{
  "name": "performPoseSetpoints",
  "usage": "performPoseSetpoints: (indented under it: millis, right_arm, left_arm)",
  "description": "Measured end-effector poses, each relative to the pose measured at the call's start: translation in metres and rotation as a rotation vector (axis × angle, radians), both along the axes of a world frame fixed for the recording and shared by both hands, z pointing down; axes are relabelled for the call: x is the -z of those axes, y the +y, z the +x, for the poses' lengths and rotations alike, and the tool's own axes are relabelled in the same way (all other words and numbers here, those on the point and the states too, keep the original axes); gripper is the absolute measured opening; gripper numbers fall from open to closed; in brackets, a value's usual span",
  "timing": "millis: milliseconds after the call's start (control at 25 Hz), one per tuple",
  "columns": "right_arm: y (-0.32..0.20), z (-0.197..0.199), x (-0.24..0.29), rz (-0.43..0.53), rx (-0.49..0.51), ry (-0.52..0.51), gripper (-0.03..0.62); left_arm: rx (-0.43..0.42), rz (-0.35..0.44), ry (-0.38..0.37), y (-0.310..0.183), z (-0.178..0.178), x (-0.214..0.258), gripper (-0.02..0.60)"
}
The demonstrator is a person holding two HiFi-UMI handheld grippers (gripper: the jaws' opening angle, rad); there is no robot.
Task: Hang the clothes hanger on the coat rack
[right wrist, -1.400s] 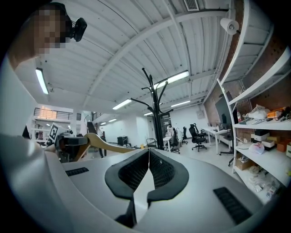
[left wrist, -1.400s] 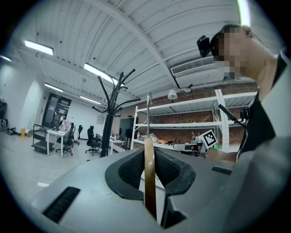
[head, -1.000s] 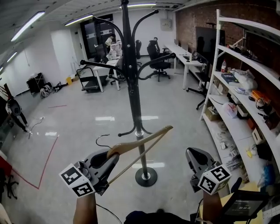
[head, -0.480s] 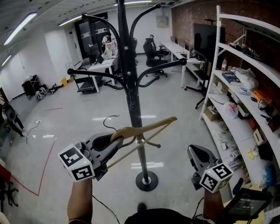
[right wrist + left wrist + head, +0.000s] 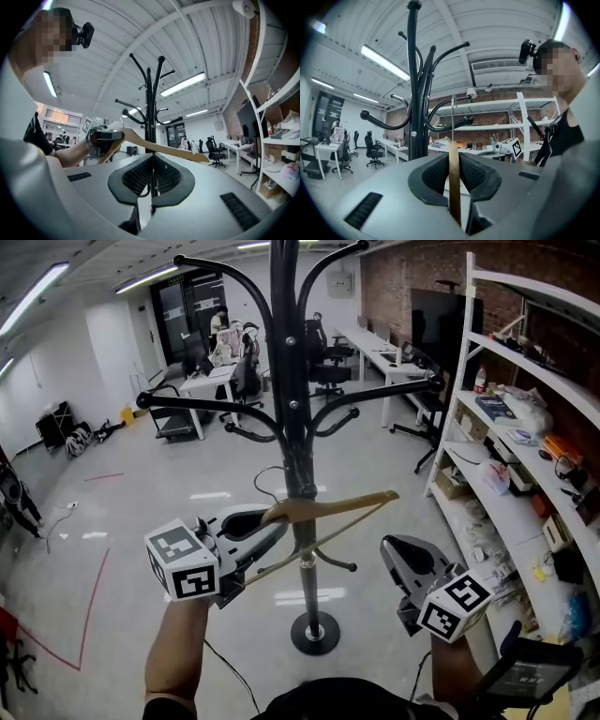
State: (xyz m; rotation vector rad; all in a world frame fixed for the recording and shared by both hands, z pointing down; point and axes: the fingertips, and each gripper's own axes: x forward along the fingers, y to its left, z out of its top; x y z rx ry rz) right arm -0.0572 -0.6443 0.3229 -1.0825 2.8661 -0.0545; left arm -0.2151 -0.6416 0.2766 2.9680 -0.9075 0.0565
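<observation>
The hanger (image 5: pixel 347 502) crosses before the coat rack (image 5: pixel 285 334); shelving (image 5: pixel 534 293) stands right.

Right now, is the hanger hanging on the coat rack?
No, the left claw holds the wooden hanger in front of the coat rack pole, its hook on no arm.

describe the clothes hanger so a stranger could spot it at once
Find the tall black coat rack standing mid-floor. In front of its pole, the left gripper clamps one end of the clothes hanger. It is the only pale wooden thing there, a slim triangle with a wire hook, unlike the rack's black curved arms.
</observation>
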Motion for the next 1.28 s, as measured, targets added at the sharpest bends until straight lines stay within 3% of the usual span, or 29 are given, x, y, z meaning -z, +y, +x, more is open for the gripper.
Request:
performPoseSetpoints:
  millis: [240,720,1280]
  right_arm:
    - [-0.015,-0.025,0.016,0.060,0.037,0.040,0.008]
    - [-0.024,-0.034,-0.002,-0.005,0.030,0.026,0.008]
    - [-0.019,-0.020,-0.024,-0.046,0.012,0.030,0.008]
  left_arm:
    - [-0.066,-0.022,-0.041,-0.022,0.007,-0.010,0.052]
    - [-0.135,-0.059,-0.152,-0.045,0.034,-0.028,0.052]
    - [-0.125,-0.085,-0.160,-0.051,0.031,-0.044,0.052]
